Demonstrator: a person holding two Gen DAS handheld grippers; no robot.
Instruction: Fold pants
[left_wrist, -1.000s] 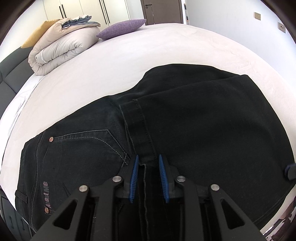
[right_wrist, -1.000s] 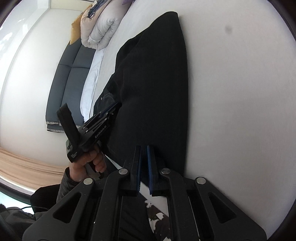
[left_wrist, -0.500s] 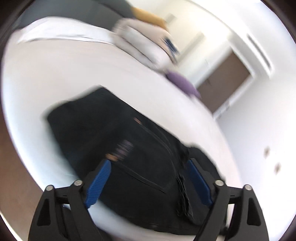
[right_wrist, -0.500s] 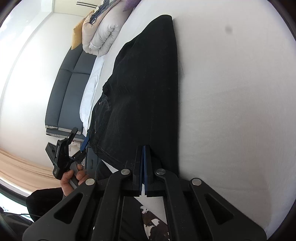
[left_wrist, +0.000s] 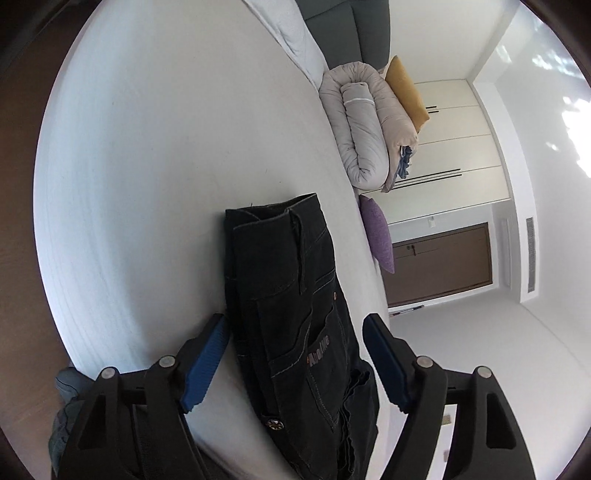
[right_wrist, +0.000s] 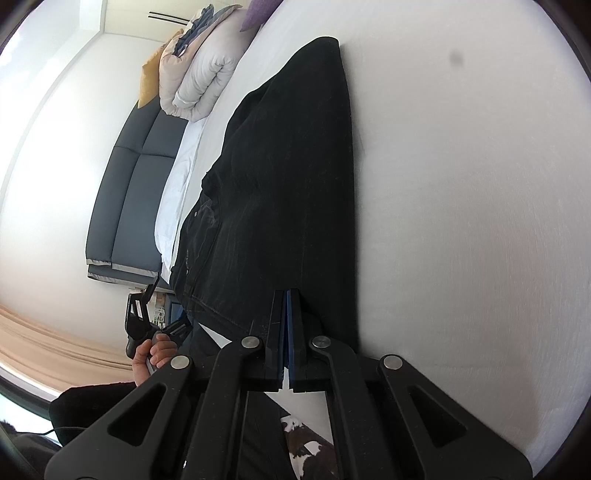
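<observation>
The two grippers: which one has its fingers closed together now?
The right gripper: its blue fingers meet at the edge of the black pants. The left gripper stands wide, closing around the waistband.

The left tool (left_wrist: 295, 363) was rolled onto its side, its jaws standing wide but closing, the blue pads (left_wrist: 203, 365) clear on either side of the cloth between them. A bare hand (right_wrist: 155, 352) gripped its handle. The right tool (right_wrist: 287, 328) was fully closed, pads pressed together, angled downward.
</observation>
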